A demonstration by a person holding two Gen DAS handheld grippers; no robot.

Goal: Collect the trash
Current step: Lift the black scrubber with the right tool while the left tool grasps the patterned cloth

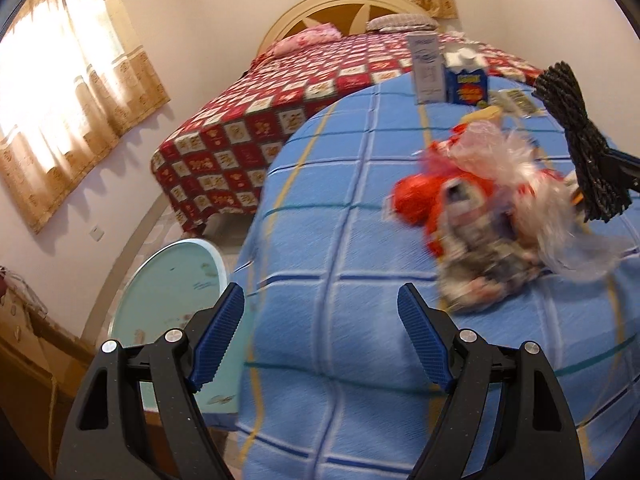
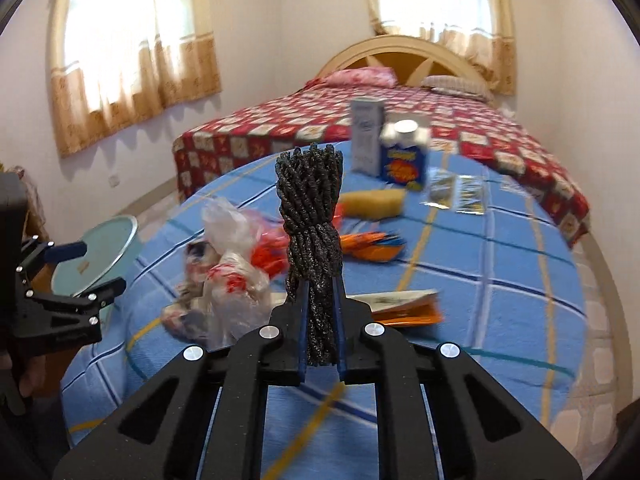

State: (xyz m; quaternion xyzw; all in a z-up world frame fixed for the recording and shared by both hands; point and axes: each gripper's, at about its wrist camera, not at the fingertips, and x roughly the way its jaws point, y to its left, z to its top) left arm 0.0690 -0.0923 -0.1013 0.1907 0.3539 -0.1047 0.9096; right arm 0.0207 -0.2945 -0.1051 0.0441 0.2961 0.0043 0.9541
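Observation:
My right gripper (image 2: 320,292) is shut on a dark grey bundle of cord (image 2: 311,216) and holds it upright above the blue checked bedspread (image 2: 500,280). The bundle also shows at the right in the left wrist view (image 1: 580,140). My left gripper (image 1: 320,312) is open and empty above the bedspread's near edge (image 1: 320,240); it also shows at the left in the right wrist view (image 2: 86,268). A heap of crumpled clear plastic and red wrappers (image 1: 488,208) lies ahead and right of it, blurred; the same heap shows in the right wrist view (image 2: 228,264).
A grey carton (image 2: 366,140), a blue box (image 2: 404,156), a yellow sponge (image 2: 372,202), orange wrappers (image 2: 376,246), an orange-white packet (image 2: 404,304) and foil sachets (image 2: 456,194) lie on the bedspread. A round pale-green bin (image 1: 172,304) stands left. A red quilted bed (image 2: 440,120) is behind.

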